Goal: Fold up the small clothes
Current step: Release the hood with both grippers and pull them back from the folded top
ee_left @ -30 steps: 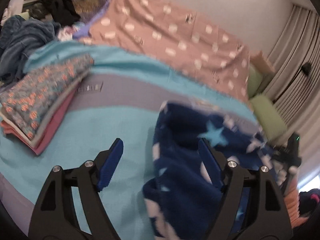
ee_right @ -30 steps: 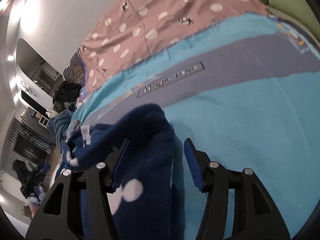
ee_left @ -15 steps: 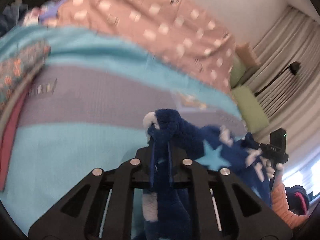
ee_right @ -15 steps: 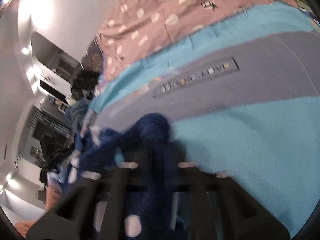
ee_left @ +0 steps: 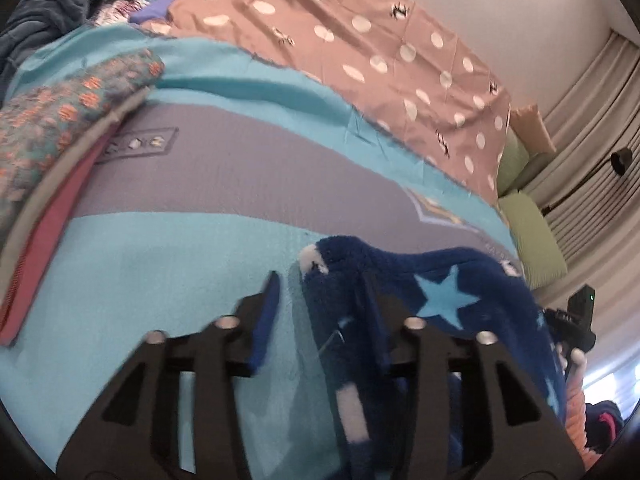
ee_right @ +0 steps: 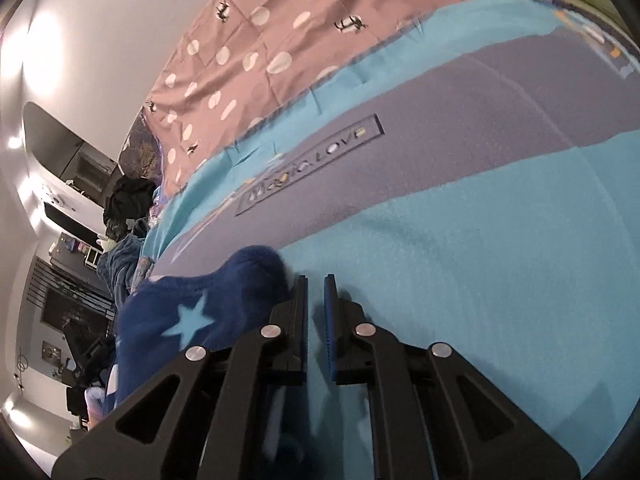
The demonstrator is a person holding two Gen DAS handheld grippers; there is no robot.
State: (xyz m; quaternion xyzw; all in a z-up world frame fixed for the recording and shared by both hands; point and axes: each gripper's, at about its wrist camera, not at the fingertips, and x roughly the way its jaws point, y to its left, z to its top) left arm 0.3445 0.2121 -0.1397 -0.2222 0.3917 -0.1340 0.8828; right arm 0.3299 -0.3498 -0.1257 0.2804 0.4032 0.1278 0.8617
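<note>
A navy fleece garment (ee_left: 440, 280) with pale stars and white spots lies bunched on the turquoise blanket (ee_left: 160, 264). My left gripper (ee_left: 320, 308) straddles its left end. The jaws are opening: the fleece rests by the right finger and the left pad stands clear of it. In the right wrist view the same garment (ee_right: 192, 312) bulges against the left finger of my right gripper (ee_right: 316, 308). Those jaws stand nearly together, and the fleece runs on beneath them, so the pinch itself is mostly hidden. The right gripper's body (ee_left: 576, 320) and a hand show at the left view's right edge.
A stack of folded clothes (ee_left: 60, 140), floral on top, sits at the blanket's left. A pink spotted sheet (ee_left: 360, 40) covers the far side, with green pillows (ee_left: 532, 232) and curtains to the right. Loose dark clothes (ee_left: 60, 8) are heaped at the far left.
One second ago both grippers stood open around the garment, then both shut on it. Now the left jaws have parted again. The right jaws have stayed together.
</note>
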